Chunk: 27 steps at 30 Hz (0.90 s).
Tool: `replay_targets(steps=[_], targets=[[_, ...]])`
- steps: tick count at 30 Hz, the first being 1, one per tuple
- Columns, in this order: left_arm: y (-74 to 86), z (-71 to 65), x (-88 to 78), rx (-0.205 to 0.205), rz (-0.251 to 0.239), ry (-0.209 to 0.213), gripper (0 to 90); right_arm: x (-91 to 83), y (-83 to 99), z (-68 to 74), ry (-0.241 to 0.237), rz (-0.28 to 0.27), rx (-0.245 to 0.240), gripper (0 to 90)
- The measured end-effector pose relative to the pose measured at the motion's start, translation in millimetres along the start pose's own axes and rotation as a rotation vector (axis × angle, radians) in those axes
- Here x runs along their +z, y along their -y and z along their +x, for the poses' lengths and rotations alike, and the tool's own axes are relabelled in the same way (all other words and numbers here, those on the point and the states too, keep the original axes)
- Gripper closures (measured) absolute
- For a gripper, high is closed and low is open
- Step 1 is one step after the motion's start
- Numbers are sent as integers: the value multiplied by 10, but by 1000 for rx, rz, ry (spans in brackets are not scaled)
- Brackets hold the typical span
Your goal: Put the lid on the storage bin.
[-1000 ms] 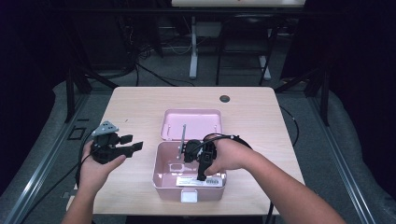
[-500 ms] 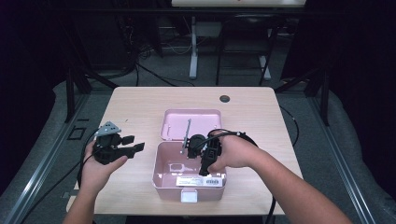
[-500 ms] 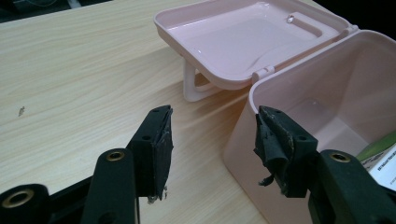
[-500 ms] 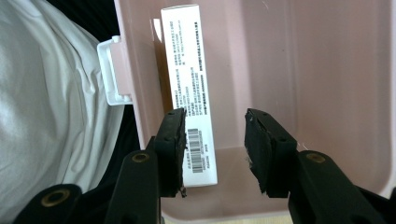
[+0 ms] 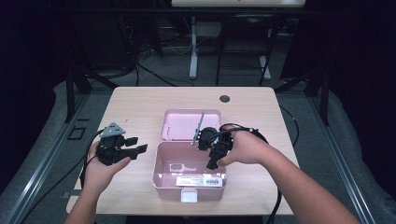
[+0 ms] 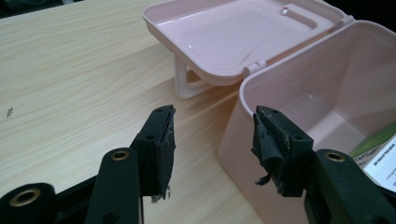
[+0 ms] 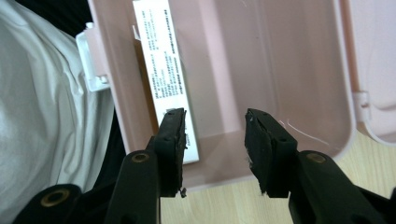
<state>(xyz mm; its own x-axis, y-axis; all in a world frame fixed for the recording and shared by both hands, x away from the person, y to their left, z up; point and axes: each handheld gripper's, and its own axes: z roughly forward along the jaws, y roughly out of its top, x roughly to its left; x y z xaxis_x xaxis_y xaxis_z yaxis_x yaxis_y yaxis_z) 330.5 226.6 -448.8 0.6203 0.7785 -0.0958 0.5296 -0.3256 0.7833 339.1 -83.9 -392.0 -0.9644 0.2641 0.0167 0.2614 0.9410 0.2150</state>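
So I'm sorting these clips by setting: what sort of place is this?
Probably a lab or recording workspace, not a home: a bare wooden table with a cable port, dark metal frame rails on the floor beside it, and loose cables behind. A pink box sits open on the table.

A light wooden table stands on grey floor in a dark room.

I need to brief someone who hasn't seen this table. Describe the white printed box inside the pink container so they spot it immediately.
On the wooden table stands an open pink container, its lid folded back flat behind it. Inside, against the wall nearest the person, lies a slim white printed box. It is the only item with text and a barcode; the container's other surfaces are plain pink.
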Motion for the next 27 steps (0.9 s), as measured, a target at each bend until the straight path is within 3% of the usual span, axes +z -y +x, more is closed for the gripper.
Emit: replay_targets(steps=[20,27], targets=[[13,-237,179,53,60,58,583,-40,240,-231,36,-48,126,573],[15,-289,194,69,40,56,651,-74,319,-326,56,-64,169,575]])
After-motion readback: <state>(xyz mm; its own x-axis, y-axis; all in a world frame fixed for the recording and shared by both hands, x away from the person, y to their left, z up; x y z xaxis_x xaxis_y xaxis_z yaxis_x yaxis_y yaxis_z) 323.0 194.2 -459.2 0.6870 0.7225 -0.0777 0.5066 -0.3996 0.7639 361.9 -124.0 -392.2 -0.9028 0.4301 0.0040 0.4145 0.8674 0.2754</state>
